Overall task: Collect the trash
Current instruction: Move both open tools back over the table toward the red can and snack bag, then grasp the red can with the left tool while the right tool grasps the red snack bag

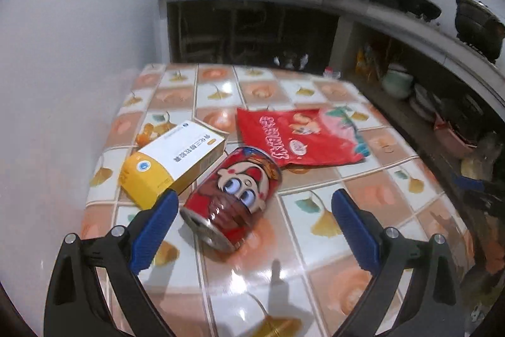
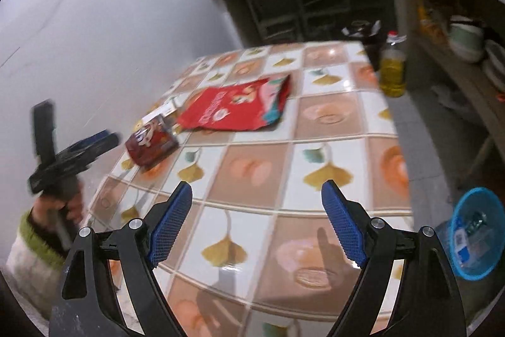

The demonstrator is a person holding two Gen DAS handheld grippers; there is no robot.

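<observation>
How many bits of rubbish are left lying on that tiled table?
3. A red can lies on its side nearest the left gripper, a yellow-and-white box sits beside it toward the wall, and a red snack bag lies flat behind them. More could be out of frame.

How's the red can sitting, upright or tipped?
Tipped. The red can lies on its side on the tiled table, its metal end rim facing the left wrist camera, beside the yellow-and-white box.
</observation>
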